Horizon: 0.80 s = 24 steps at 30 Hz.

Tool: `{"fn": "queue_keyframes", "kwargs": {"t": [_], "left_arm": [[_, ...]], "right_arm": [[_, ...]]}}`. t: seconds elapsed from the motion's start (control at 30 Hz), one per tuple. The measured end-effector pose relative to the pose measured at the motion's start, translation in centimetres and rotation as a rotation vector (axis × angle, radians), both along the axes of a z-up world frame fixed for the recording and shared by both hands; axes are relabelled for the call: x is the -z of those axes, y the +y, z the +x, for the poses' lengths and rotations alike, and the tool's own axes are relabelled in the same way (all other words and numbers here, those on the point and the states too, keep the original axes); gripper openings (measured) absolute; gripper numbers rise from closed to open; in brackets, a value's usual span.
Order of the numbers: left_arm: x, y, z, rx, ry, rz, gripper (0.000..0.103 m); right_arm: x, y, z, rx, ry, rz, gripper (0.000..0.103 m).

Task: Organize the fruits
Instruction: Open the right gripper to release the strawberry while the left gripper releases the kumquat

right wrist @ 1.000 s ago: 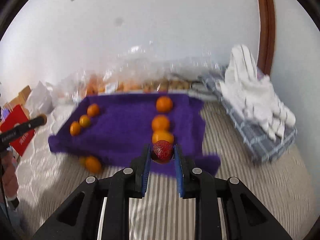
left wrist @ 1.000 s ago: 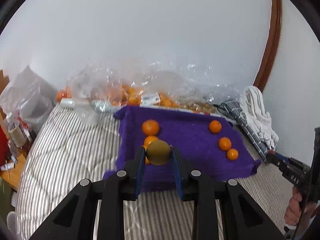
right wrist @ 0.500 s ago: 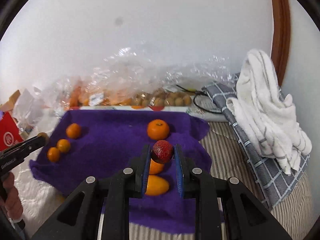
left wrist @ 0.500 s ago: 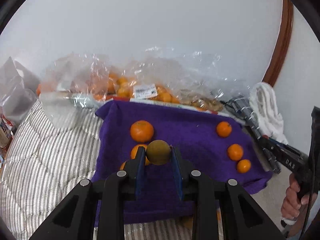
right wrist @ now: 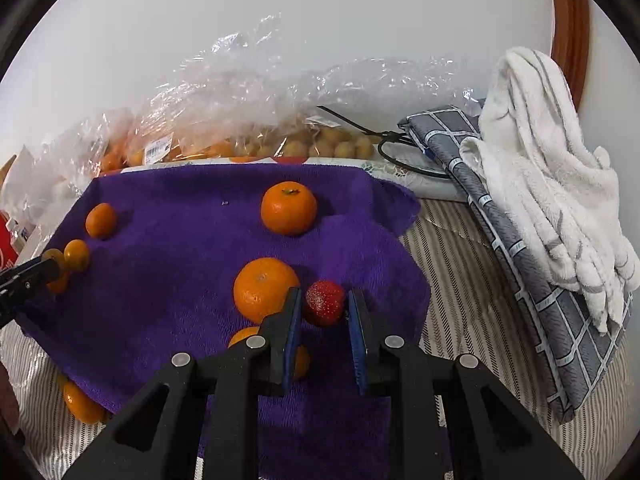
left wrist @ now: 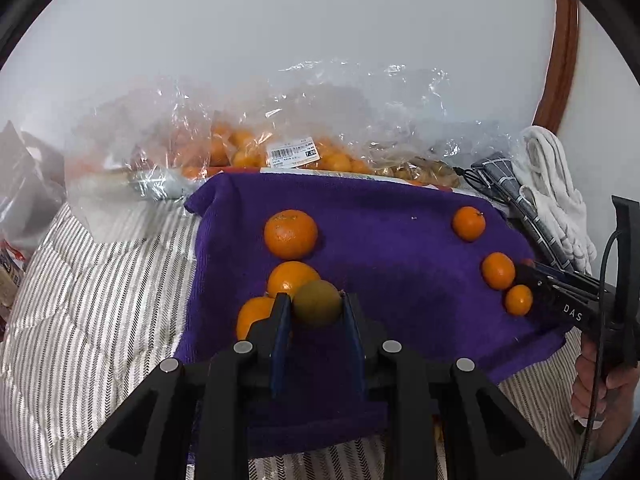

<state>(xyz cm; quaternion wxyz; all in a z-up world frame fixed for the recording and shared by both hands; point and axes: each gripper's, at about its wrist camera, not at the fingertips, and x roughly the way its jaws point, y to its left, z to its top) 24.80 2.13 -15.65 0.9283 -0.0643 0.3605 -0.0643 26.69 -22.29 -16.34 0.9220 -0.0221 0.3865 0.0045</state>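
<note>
Olive-brown round fruit point(left wrist: 317, 303) and red strawberry point(right wrist: 324, 303) above purple towel point(left wrist: 380, 240); oranges point(left wrist: 291, 234) rowed on towel.

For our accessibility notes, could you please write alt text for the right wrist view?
The right gripper holds a red strawberry just above a purple towel beside a column of oranges. Bagged fruit lines the wall behind.

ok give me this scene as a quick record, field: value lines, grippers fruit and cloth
left gripper: shut on a round olive-green fruit
right gripper: holding a red strawberry, low over the cloth's right part
cloth: purple towel spread on a striped bed cover
large oranges on cloth: three in a column, far one
small oranges on cloth: three in a line, far one
behind cloth: clear plastic bags of fruit
right side: white towel
</note>
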Motion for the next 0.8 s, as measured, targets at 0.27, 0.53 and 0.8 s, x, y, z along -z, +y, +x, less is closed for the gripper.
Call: {"fn": "queue_keyframes", "kwargs": {"t": [0.27,0.53,0.8], "left_arm": [[1.1,-0.4,0.4,0.012,0.046,-0.013,0.025],[1.6,-1.1,0.5,0.007,0.074,0.037,0.026],[0.7,-0.3,0.1,0.017,0.021,-0.031,0.041]], "right_arm": [[-0.5,0.2,-0.8,-0.027,-0.017,0.035,0.044],[-1.6,2.1,-2.4,-0.059,-0.094,-0.054,0.047],[-2.5,3.0,-3.2,-0.056,-0.137,-0.07,0.049]]}}
